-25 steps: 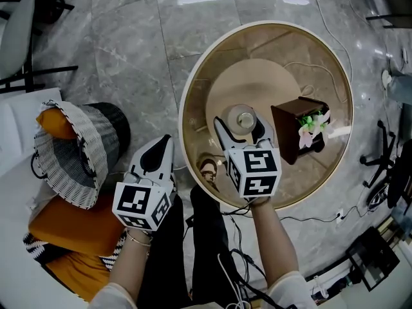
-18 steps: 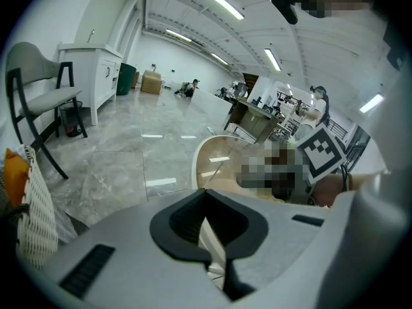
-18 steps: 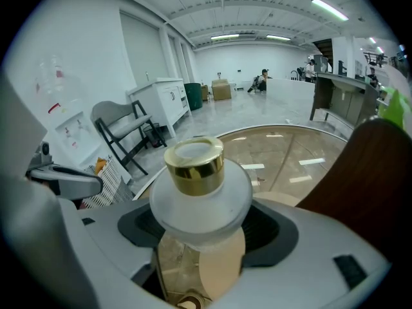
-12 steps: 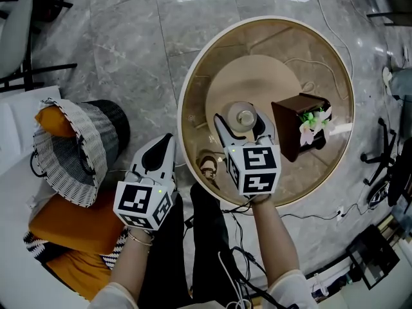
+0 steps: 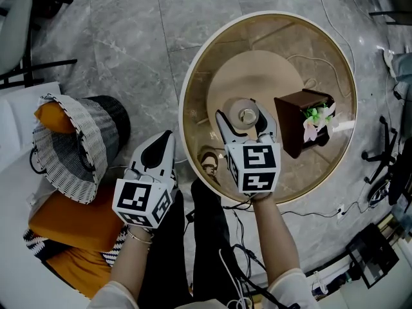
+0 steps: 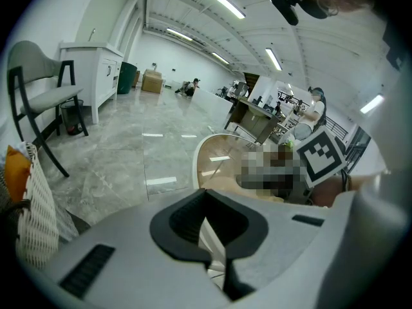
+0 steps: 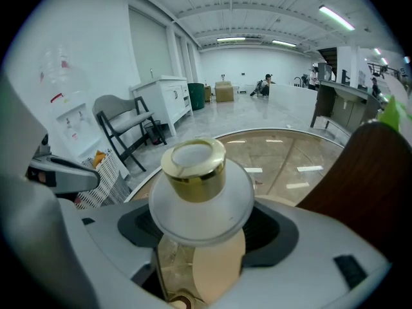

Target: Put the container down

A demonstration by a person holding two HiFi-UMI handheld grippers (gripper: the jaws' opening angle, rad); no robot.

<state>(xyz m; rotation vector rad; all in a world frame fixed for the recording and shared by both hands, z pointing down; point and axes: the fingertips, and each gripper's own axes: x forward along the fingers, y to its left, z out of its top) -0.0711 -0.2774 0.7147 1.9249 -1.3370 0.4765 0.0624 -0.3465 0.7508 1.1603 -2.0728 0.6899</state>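
Observation:
The container is a frosted glass jar with a gold cap. My right gripper is shut on it, one finger on each side, over the near middle of the round glass table. In the right gripper view the jar fills the space between the jaws. I cannot tell if its base touches the glass. My left gripper is off the table to the left, above the floor, with its jaws shut on nothing.
A dark brown box with pink flowers stands on the table just right of the jar. A white wicker basket over a black bin and an orange cushion sit to the left. Cables trail on the floor behind the table.
Barely anything: my right gripper and the jar have edged slightly farther over the table. The left gripper holds its place.

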